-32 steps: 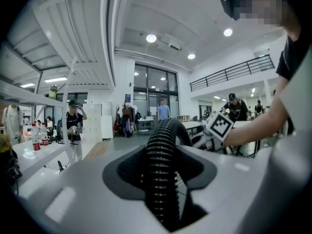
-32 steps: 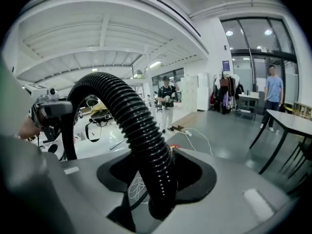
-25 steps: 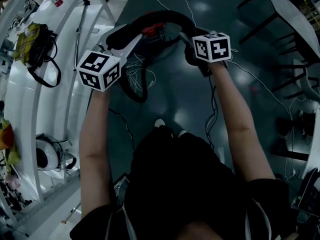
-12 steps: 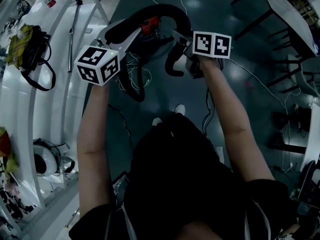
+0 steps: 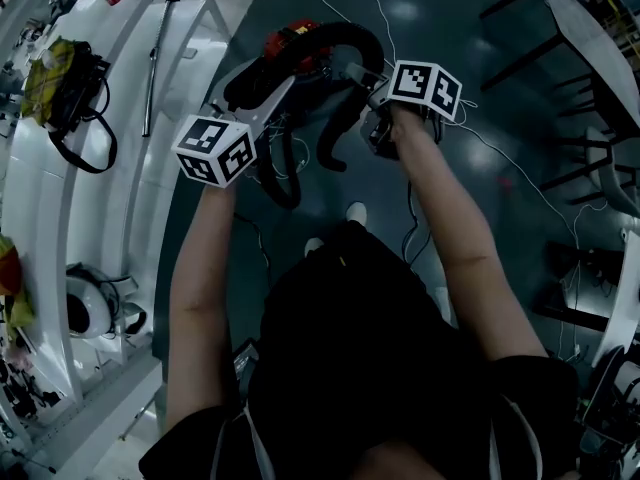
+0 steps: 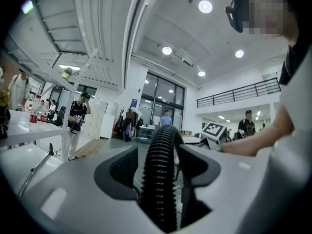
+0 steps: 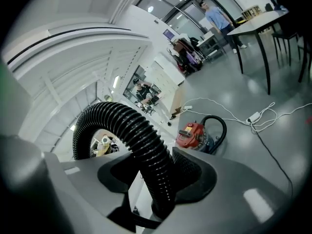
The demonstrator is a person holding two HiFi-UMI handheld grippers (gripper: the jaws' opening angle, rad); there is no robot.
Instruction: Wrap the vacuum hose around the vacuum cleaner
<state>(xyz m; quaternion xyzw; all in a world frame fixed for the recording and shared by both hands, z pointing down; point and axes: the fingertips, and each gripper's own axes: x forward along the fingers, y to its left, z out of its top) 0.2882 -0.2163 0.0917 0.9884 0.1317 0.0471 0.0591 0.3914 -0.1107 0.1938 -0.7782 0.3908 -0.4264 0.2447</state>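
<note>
The black ribbed vacuum hose [image 5: 340,33] arches between my two grippers above the red vacuum cleaner [image 5: 285,40] on the floor. My left gripper [image 5: 278,78] has the hose [image 6: 158,179] between its jaws. They have just been opening, and a thin gap shows beside the hose. My right gripper [image 5: 358,76] is shut on the hose [image 7: 112,113], which loops up and away from it. A free length of hose hangs below it. The right gripper view shows the vacuum cleaner [image 7: 191,133] farther off, with a hose curl at its side.
Curved white benches [image 5: 110,198] run along the left, holding a dark bag [image 5: 65,88] and a white round device [image 5: 85,313]. A metal rod [image 5: 155,58] leans there. White cables [image 5: 480,138] trail on the floor. Tables and chairs [image 5: 580,28] stand right. People [image 6: 78,116] stand far off.
Both grippers have sunk with the hose and drawn closer together. The right gripper has rolled, and a length of hose now hangs below it between the arms.
</note>
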